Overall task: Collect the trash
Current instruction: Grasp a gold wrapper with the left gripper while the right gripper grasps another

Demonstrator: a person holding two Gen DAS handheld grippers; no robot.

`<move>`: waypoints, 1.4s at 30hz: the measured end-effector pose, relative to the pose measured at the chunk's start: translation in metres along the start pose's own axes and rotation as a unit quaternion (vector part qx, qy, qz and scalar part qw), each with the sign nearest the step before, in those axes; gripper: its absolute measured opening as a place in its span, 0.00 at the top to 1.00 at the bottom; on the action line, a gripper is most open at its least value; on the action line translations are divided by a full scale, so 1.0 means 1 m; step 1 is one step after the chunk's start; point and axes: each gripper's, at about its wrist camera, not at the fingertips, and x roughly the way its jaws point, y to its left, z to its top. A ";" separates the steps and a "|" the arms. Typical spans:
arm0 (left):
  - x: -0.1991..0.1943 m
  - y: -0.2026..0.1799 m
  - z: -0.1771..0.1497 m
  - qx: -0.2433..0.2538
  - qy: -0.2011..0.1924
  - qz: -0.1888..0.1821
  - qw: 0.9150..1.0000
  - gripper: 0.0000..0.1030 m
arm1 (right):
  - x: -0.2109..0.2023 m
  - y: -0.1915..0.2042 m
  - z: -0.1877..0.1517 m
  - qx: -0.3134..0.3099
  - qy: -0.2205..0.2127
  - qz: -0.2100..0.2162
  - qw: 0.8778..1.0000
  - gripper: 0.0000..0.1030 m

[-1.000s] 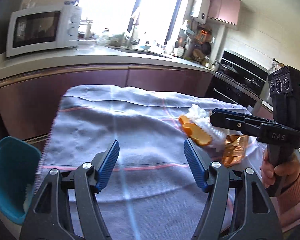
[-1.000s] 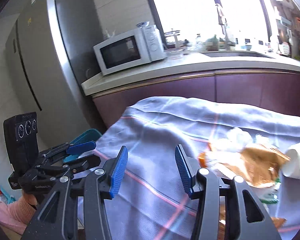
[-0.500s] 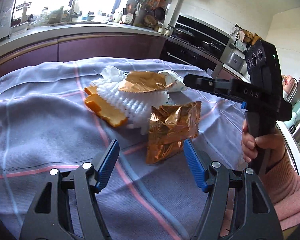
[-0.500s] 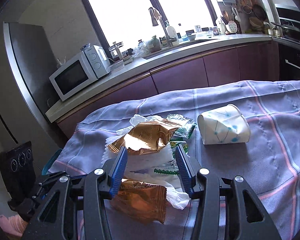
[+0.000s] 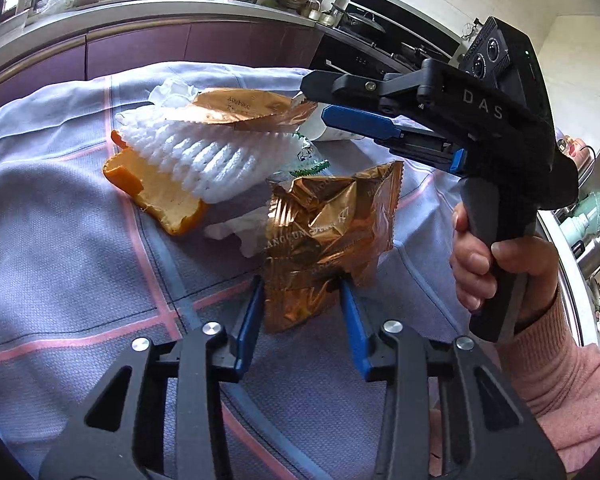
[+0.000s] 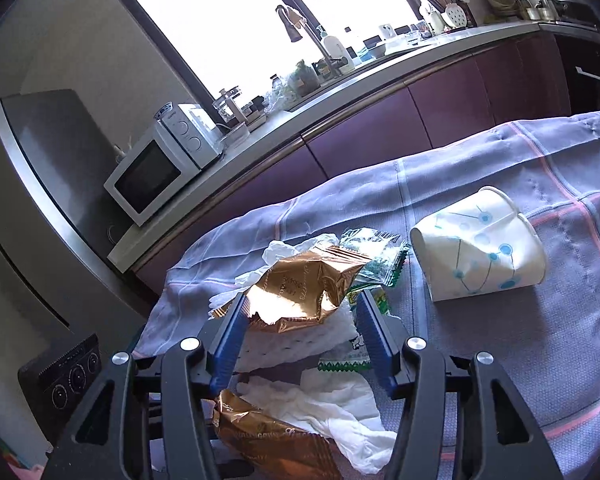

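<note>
The left hand-held gripper (image 5: 302,312) is partly spread, its blue pads on either side of the near end of a crumpled gold wrapper (image 5: 328,236); both pads appear to touch the foil, so it looks lightly pinched. The wrapper lies on a lilac cloth (image 5: 60,248) with pink and blue stripes. Its print reads partly "DANGCUN".

Left of the wrapper is an orange peel (image 5: 164,200), and just beyond that a white foam net (image 5: 216,160). A second gold wrapper (image 5: 240,106) rests on top of the net, with small reversed digits that cannot be read surely.

The right hand-held gripper (image 6: 302,332) is spread wide around this second gold wrapper (image 6: 304,292). The left pad seems to touch the foil's edge; whether the right pad touches anything cannot be told. In the left view its body shows the letters "DAS", and a hand (image 5: 496,264) in a pink sleeve grips its handle.

A white tissue (image 6: 332,412) lies near, below the gripper. A green-printed packet (image 6: 376,256) lies just beyond the wrapper. To the right, apart from the pile, a white paper cup (image 6: 480,252) with blue dots lies on its side.
</note>
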 end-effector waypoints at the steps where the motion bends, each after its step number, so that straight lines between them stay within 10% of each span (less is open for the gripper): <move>1: 0.000 0.000 0.000 -0.001 0.000 -0.001 1.000 0.69 | -0.001 -0.001 0.000 0.004 0.000 0.002 1.000 0.46; 16: -0.035 -0.002 -0.015 0.013 -0.038 0.006 0.999 0.89 | 0.008 -0.005 -0.005 0.051 0.036 0.062 0.996 0.44; 28: -0.090 0.009 -0.043 0.008 -0.073 0.037 0.997 0.89 | 0.013 -0.012 -0.011 0.084 0.043 0.068 0.993 0.97; 42: -0.177 0.058 -0.076 -0.049 -0.141 0.097 0.984 0.89 | -0.016 0.030 -0.002 0.028 -0.005 0.091 0.995 0.98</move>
